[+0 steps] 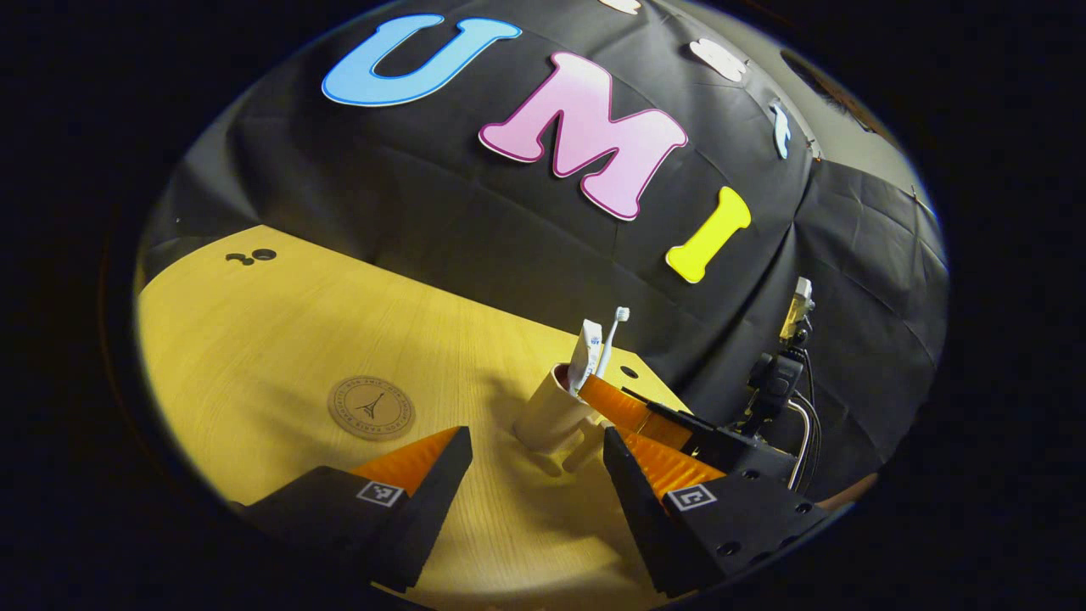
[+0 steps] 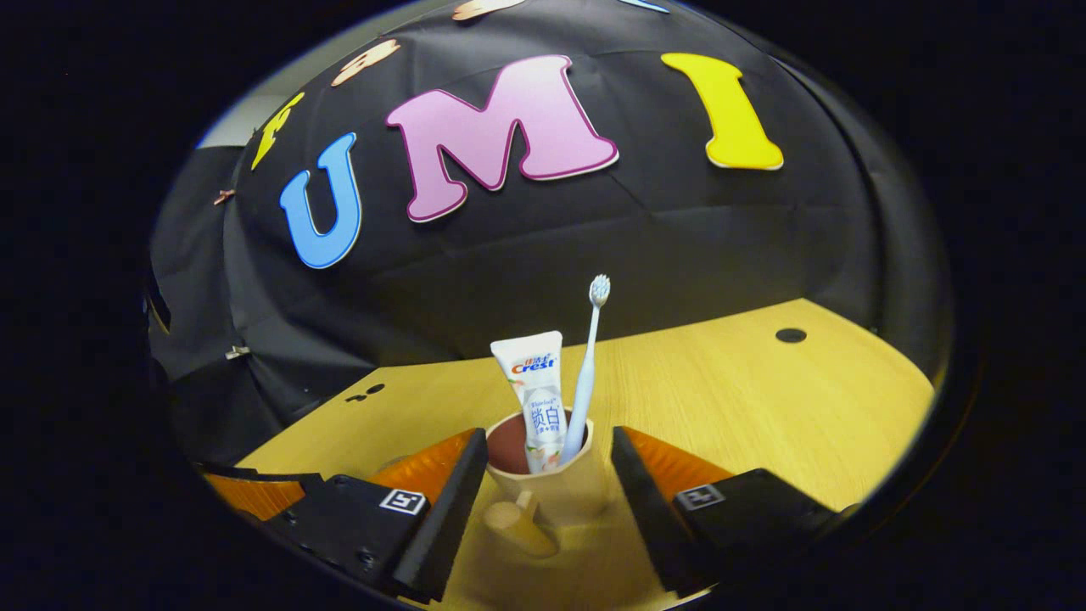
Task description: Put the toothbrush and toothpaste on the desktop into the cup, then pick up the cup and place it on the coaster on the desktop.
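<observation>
On the desktop [image 2: 747, 399] in front of you the cup [image 2: 556, 492] stands upright, with the toothpaste [image 2: 534, 390] and the toothbrush [image 2: 587, 373] both standing in it, the toothbrush to the right of the toothpaste in the right gripper view. The cup sits between the two fingers of your right gripper [image 2: 550, 479], its handle [image 2: 517, 526] pointing back toward the camera. In the left gripper view the coaster [image 1: 372, 408] lies flat on the desktop to the left of the cup and apart from it, and your left gripper [image 1: 534, 467] hangs over the desktop nearer than both, with the cup just ahead of its right finger.
</observation>
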Demonstrator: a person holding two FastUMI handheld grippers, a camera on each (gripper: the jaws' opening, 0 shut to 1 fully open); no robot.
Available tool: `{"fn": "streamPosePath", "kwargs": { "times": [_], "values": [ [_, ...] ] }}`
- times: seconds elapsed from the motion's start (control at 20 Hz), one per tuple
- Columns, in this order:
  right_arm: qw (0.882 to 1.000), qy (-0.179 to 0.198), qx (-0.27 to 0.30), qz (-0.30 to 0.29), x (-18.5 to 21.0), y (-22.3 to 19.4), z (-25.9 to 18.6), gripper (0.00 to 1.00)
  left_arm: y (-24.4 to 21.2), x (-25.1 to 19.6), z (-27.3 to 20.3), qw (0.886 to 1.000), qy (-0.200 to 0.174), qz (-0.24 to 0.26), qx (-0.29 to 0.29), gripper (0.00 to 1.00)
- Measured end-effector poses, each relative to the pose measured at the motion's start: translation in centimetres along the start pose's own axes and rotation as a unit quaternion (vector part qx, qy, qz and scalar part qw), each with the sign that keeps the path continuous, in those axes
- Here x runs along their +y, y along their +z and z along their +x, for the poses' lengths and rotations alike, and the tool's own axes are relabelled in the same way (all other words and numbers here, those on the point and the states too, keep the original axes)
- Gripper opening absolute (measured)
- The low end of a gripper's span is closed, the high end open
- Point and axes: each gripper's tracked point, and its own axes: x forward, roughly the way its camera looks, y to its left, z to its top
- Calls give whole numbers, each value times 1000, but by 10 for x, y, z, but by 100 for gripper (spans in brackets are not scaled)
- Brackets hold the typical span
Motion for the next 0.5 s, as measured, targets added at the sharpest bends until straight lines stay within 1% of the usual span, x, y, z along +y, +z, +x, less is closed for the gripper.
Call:
{"fn": "streamPosePath", "kwargs": {
  "times": [0.05, 0.1, 0.15, 0.25, 0.4, 0.5],
  "values": [
    [1000, -13, 16, -8, -6, -1, 1, 96, 0, -1, -6, 1000, 5, -2, 0, 97],
    [999, -30, 31, -18, -15, -2, -3, 96, -1, 0, -11, 1000, 15, -3, 4, 97],
    [999, -33, 36, -24, -14, 3, -2, 99, -4, 2, -18, 1000, 26, 0, 10, 97],
    [998, -36, 48, -30, -11, 12, -2, 98, -7, 6, -36, 998, 53, 11, 22, 96],
    [995, -42, 83, -40, -7, 16, 1, 98, -10, 8, -62, 994, 91, 28, 45, 96],
    [992, -42, 110, -37, 0, 18, 1, 98, -12, 7, -78, 992, 106, 37, 57, 97]
  ]
}}
